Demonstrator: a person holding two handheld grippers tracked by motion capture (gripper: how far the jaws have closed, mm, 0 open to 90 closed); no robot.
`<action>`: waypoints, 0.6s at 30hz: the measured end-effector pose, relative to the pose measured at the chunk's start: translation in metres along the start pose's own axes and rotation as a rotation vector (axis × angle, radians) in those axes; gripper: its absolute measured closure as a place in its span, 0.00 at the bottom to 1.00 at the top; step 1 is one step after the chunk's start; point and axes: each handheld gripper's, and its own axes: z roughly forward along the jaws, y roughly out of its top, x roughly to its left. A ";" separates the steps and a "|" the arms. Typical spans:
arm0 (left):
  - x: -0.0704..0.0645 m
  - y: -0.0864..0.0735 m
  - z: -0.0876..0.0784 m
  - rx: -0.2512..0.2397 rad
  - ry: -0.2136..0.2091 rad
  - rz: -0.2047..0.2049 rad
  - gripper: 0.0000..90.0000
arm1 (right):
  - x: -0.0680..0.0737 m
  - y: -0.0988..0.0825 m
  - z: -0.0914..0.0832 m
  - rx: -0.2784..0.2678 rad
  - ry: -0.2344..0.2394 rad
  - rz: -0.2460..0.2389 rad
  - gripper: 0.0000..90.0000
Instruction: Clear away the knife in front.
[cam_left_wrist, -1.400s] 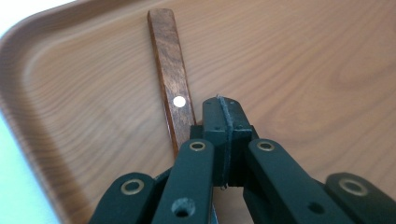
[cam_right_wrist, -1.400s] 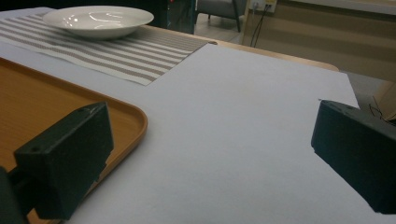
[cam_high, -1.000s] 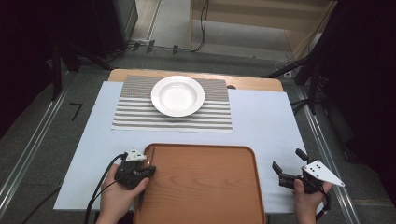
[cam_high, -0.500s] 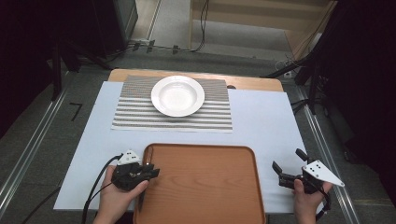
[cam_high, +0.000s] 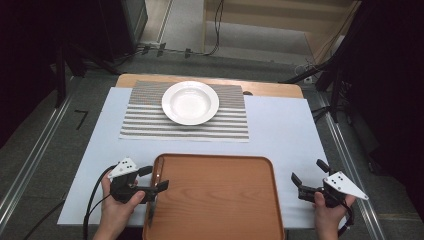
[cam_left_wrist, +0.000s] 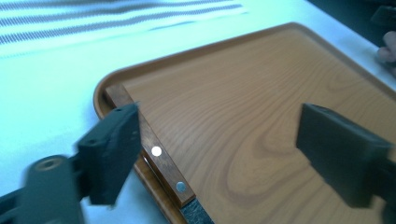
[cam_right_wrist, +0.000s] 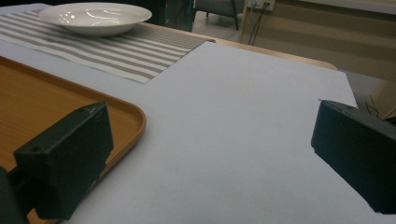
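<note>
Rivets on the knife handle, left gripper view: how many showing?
2. One rivet sits mid-handle beside the left tongs' near jaw; the other rivet is near the handle's end by the tray rim. That jaw may hide more.

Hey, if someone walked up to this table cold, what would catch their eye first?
Probably the big wooden tray at the near edge, with a wood-handled knife lying along its left rim. The left gripper hovers right over that knife, its jaws just opened and nothing between them. Farther back, a white bowl sits on a striped placemat, while the right gripper waits open off the tray's right side.
</note>
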 end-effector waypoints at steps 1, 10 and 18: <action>0.000 0.000 -0.002 -0.018 0.002 0.008 0.13 | 0.000 0.000 0.000 0.001 0.000 0.002 0.00; 0.006 0.000 -0.014 -0.083 0.003 0.030 0.00 | 0.000 0.000 0.000 0.001 0.000 0.002 0.00; 0.014 -0.001 -0.023 -0.104 0.027 0.031 0.00 | 0.000 0.000 0.000 0.002 0.000 0.001 0.00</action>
